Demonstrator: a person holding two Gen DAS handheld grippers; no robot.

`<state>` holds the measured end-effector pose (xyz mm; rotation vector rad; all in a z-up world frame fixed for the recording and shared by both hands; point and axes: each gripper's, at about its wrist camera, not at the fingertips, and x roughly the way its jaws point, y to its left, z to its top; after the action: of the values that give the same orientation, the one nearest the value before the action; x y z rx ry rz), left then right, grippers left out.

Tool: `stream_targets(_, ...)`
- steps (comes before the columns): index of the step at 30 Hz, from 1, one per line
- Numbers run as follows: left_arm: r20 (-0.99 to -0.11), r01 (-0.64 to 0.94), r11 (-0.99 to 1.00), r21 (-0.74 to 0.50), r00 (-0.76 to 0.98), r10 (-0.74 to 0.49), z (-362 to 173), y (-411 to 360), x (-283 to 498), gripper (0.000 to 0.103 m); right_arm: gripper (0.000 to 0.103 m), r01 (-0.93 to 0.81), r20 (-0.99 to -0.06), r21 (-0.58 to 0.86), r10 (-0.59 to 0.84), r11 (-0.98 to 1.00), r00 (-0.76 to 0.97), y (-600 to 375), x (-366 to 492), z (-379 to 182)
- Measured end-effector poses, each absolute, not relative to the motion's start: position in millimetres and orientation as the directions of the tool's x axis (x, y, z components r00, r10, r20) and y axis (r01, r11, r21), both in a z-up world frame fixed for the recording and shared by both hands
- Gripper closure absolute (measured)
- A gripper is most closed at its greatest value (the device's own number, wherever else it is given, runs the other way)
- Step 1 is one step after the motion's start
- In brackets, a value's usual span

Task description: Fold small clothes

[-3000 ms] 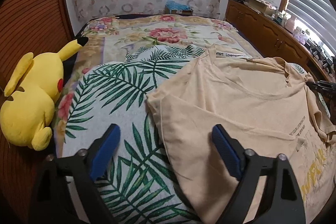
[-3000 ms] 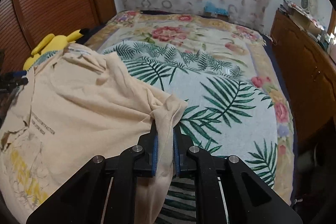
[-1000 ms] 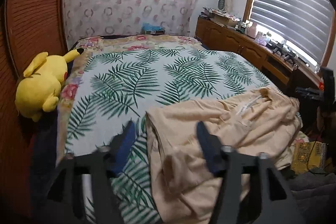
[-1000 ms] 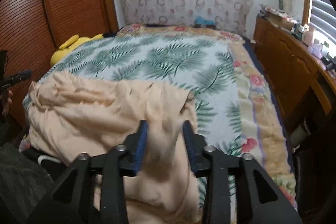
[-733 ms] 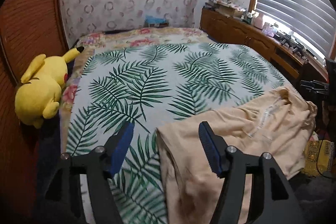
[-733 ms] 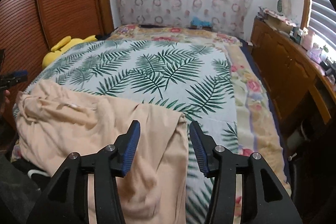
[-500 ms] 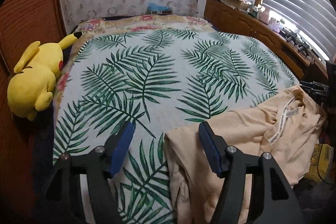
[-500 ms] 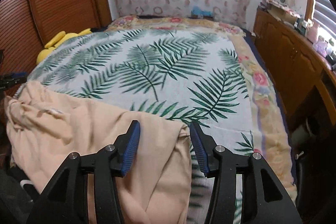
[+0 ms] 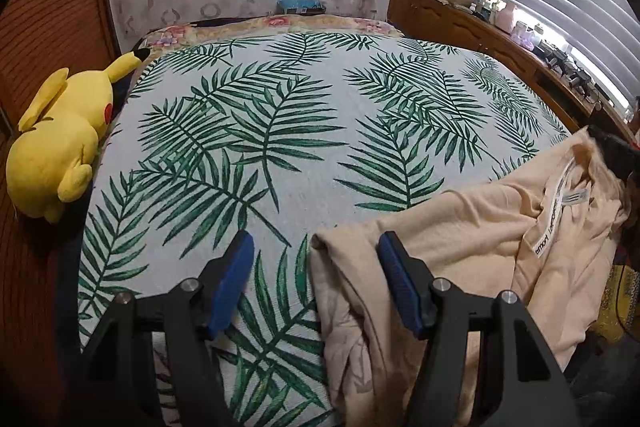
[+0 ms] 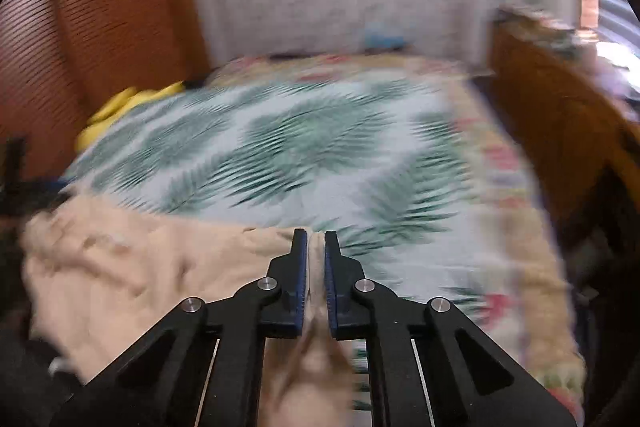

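On the near edge of the bed (image 9: 304,115), a beige shirt (image 9: 472,227) lay bunched over a spread printed with green palm leaves, part of it hanging off the bed's front edge. From the left wrist camera the shirt filled the 4 o'clock part of the view, its white neck label (image 9: 558,205) turned up toward 3 o'clock. The left gripper (image 9: 314,255) stood with its blue pads wide apart and nothing pinched; the shirt's near corner sat in the gap between them, close to the right pad, and did not look pressed. A yellow plush toy (image 9: 60,143) lay at 9 o'clock on the bed's far side edge, beside a brown slatted wall. A wooden sideboard (image 9: 460,23) with small clutter ran under the window blinds at 2 o'clock.

From the right wrist camera, badly blurred, the right gripper (image 10: 316,241) had its pads clamped together on a fold of the shirt (image 10: 152,263), which spread out toward 8 o'clock. Cloth showed between the pads and below them.
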<state>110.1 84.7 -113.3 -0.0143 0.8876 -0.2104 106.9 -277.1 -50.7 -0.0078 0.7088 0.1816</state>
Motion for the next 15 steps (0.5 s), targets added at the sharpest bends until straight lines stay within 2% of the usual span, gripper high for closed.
stream_targets(10, -0.765, 0.182, 0.98, -0.087, 0.618, -0.182, -114.5, 86.3, 109.5, 0.039, 0.097, -0.196, -0.666, 0.053, 0.181, 0.979, 0.724, -268.7, 108.9, -51.1)
stream_targets(14, -0.761, 0.194, 0.972, -0.131, 0.609, -0.224, -111.5, 86.3, 108.0, 0.039, 0.085, -0.231, -0.681, 0.026, 0.187, 0.973, 0.708, -264.4, 111.3, -56.2)
stream_targets(15, -0.757, 0.202, 0.969, -0.145, 0.608, -0.239, -110.8, 85.7, 107.7, 0.039, 0.074, -0.234, -0.691, 0.009, 0.176, 0.972, 0.701, -263.4, 113.3, -59.1)
